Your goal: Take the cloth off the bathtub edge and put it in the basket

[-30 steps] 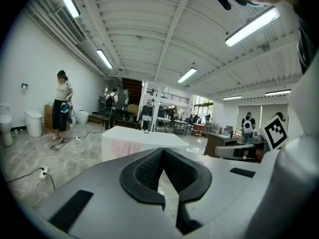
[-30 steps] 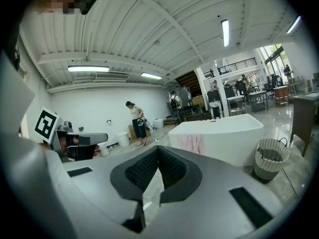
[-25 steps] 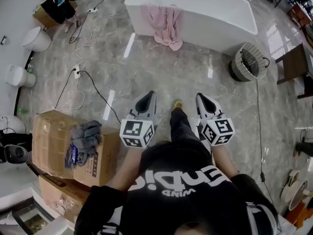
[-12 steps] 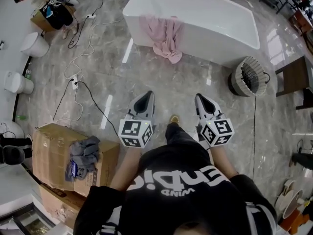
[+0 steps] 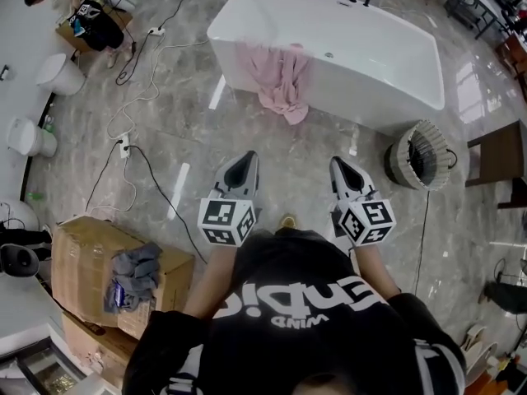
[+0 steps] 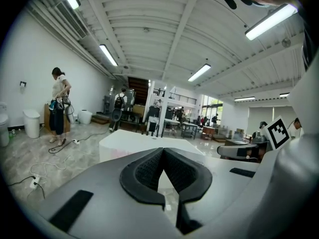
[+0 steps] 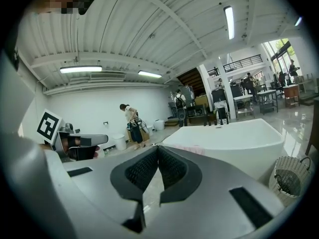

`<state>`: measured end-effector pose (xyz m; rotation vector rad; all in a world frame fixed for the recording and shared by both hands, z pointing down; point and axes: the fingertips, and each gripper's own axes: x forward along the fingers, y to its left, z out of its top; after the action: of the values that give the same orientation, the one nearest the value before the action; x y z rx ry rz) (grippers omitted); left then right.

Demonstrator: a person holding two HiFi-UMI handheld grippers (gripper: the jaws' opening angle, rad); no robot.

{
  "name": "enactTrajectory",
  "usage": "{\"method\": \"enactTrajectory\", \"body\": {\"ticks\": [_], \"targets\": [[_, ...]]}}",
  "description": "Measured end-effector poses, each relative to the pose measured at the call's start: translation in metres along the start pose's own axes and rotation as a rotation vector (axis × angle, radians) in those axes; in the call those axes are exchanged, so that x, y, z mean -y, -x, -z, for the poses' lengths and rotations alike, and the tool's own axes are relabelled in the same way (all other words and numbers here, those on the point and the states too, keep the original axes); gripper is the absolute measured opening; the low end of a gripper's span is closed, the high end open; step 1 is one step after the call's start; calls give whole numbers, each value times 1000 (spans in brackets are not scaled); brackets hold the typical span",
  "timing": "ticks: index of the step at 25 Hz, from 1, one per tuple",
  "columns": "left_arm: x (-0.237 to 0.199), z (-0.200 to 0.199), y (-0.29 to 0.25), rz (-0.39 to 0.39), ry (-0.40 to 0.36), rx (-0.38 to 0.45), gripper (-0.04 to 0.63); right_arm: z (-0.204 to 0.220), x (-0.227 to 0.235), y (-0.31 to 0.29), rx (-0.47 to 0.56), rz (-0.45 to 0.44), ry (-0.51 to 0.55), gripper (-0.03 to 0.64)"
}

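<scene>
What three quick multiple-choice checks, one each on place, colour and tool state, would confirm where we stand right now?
1. Where is the cloth?
A. draped over the bathtub edge
B. in the basket
C. held by a tool

2. What colour is the cloth?
A. blue
B. pink
C. green

3. How do the left tool and right tool stand?
A. both wide open
B. left shut on the cloth
C. both shut, empty

Answers:
1. A, it hangs over the tub's near edge, with the basket apart on the floor.
2. B, it is plainly pink.
3. C, each gripper view shows its jaws together with nothing between them.
</scene>
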<state>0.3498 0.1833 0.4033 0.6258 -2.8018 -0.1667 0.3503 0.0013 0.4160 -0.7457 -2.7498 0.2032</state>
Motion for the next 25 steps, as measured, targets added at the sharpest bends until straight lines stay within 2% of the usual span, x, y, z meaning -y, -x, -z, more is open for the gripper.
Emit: {"method": "enactTrajectory", "body": {"ticks": [11,18,25], "targets": [[-38,-14,-70,-30,5,-12,14,-7,36,-76,-32,-39,-19,14],[-89,-31,-146,-12,6,-17,14,-20,72,-156,-42,-10,-28,14],[-148,-58,-225,23,9,-38,14,-53,98,-250,-42,15,-35,14]]}}
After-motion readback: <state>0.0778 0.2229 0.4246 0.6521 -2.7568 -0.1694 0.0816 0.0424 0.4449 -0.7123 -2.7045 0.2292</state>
